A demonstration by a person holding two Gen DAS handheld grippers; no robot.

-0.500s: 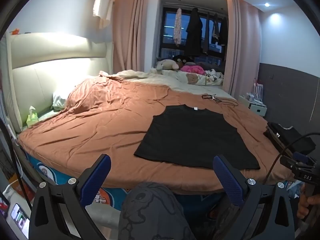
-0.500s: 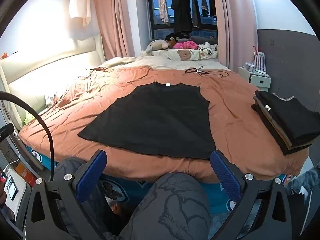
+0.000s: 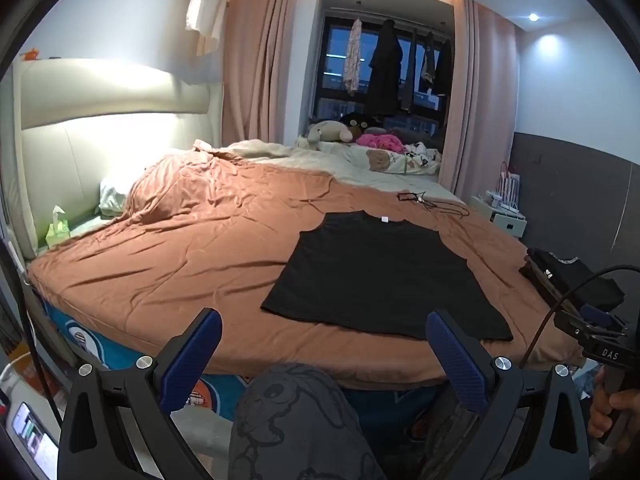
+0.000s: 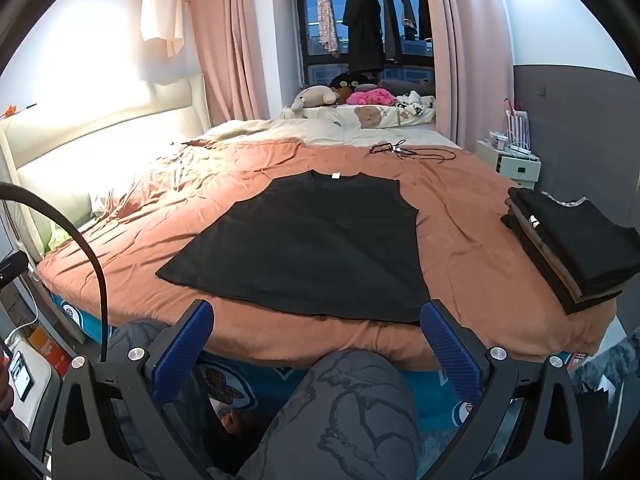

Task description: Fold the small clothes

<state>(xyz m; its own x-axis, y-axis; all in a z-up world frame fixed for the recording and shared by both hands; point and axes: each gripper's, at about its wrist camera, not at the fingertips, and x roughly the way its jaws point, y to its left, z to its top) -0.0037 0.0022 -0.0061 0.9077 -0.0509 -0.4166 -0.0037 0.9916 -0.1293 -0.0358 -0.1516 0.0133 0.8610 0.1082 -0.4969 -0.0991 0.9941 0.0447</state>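
On the bed point(image 4: 480, 216), black top point(image 4: 312, 240) flat, folded stack point(image 4: 568, 248) fully visible only rightward, both hand-held grippers point(image 3: 324, 356) point(image 4: 316, 344) apart, empty

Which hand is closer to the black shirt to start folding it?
Probably the right. Its open tool faces the black sleeveless shirt squarely, near the hem. The left tool, also open, sees the shirt off to its right. Neither touches it.

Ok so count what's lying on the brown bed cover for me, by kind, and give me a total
Black top spread flat: 1
Stack of folded clothes: 1
Tangle of black cable: 1
Total: 3 on the brown cover. How many garments the stack holds cannot be told.
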